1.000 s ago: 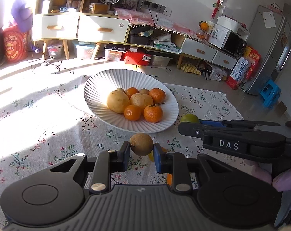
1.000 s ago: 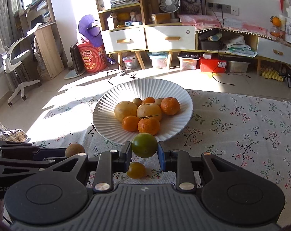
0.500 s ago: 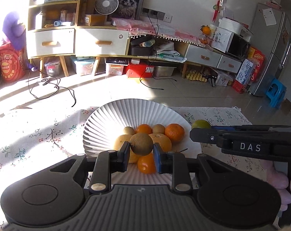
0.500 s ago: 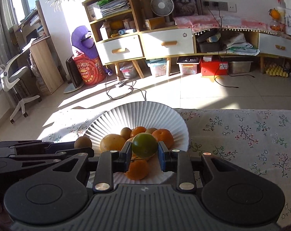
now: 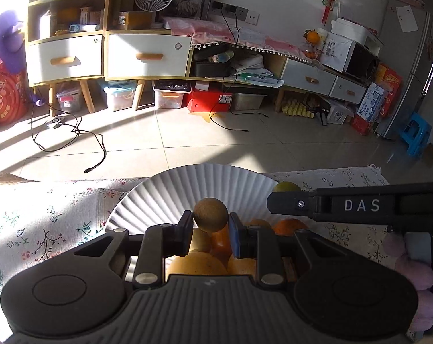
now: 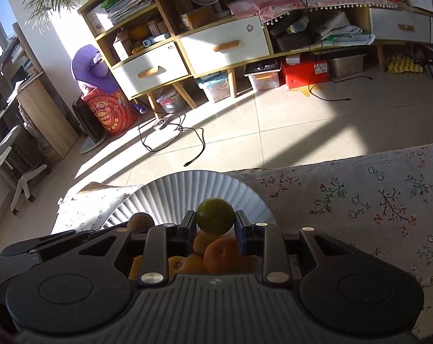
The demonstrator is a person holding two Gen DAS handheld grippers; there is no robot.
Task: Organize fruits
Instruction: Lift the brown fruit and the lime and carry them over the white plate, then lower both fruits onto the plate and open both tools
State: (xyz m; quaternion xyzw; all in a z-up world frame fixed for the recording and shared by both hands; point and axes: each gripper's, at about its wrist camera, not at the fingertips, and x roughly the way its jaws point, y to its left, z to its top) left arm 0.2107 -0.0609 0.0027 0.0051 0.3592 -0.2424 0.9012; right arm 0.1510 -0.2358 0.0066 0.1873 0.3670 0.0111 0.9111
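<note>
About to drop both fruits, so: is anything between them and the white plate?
Yes. The brown fruit and green fruit hang over the white plate, but oranges are piled directly beneath; bare plate lies farther ahead.

Two grippers: left gripper (image 5: 210,224), right gripper (image 6: 215,227). One brown fruit (image 5: 210,215) pinched in the left, one green fruit (image 6: 215,216) pinched in the right. One white plate (image 6: 170,197) under both. About four orange fruits (image 6: 222,253) piled below the right gripper, more hidden, so no sure count. One flowery cloth (image 6: 374,200) on the right.
</note>
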